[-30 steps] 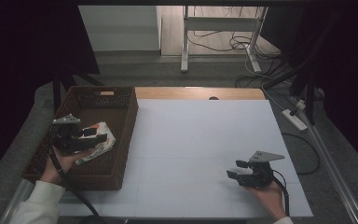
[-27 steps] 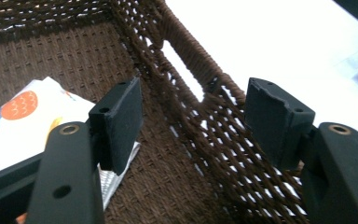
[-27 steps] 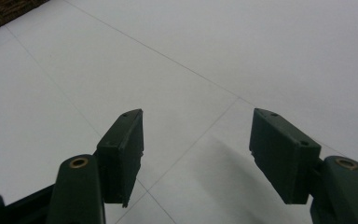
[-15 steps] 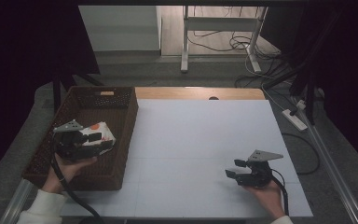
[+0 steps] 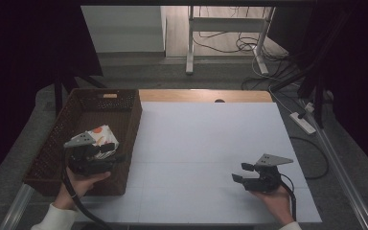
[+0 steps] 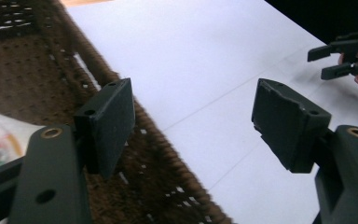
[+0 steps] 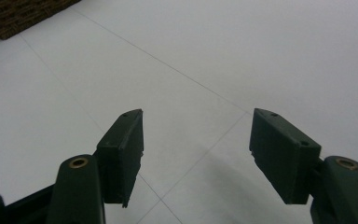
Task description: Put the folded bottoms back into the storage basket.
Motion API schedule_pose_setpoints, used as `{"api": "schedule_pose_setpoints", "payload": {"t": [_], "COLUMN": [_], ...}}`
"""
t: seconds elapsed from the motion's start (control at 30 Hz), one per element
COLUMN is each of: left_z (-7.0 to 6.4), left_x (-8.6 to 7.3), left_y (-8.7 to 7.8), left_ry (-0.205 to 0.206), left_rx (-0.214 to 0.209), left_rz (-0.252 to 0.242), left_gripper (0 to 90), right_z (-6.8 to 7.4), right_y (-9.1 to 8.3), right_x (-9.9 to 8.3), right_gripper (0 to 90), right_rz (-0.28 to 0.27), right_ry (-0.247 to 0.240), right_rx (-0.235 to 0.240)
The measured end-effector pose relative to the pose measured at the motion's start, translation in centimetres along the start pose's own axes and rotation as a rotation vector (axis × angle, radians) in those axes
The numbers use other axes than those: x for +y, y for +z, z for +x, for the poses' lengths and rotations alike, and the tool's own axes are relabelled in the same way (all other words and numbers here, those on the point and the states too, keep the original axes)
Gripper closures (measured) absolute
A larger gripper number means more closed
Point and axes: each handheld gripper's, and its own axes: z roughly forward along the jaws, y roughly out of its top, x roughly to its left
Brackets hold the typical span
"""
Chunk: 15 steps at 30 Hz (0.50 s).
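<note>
A dim room with cables on the floor lies beyond the bench (image 5: 211, 143), whose top is covered by a white sheet. The brown woven basket (image 5: 96, 103) stands on the bench at the sheet's left edge, and everything here is placed from it. The white printed packet (image 5: 101, 135) lies inside the basket, on its floor, toward its right wall. The left claw (image 5: 106, 152) hangs above the basket's right wall, just nearside of the packet, its jaws spread wide with nothing between them. The right claw (image 5: 242, 172) rests low over the white sheet, well apart from the basket to its right, also spread and empty.

The risk, as I judge it: the left claw sits over the wicker rim, so a descent from here could catch a jaw on the wall and shove or tip the basket. A soft packet could also crumple and slip from a shallow pinch.

The packet's long axis seems to run diagonally, from the basket's near right toward its far left; which end leads I cannot tell.
</note>
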Motion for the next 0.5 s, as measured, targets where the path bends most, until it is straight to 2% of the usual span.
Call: {"api": "schedule_pose_setpoints", "payload": {"t": [0.07,0.27,0.5], "left_z": [-0.5,-1.3,-1.7], "left_x": [-0.1,-0.4,-0.7], "left_y": [0.3,0.6,0.6], "left_ry": [0.016,0.029,0.031], "left_rx": [0.006,0.013,0.021], "left_rz": [0.011,0.013,0.006], "left_gripper": [28.1,27.5,27.4], "right_z": [0.1,0.3,0.6], "right_y": [-0.3,-1.4,-1.9], "right_x": [0.1,0.5,0.6], "right_gripper": [35.2,35.1,34.7], "right_rz": [-0.009,-0.043,-0.042], "right_ry": [-0.001,-0.017,-0.050], "right_rx": [0.005,0.016,0.014]}}
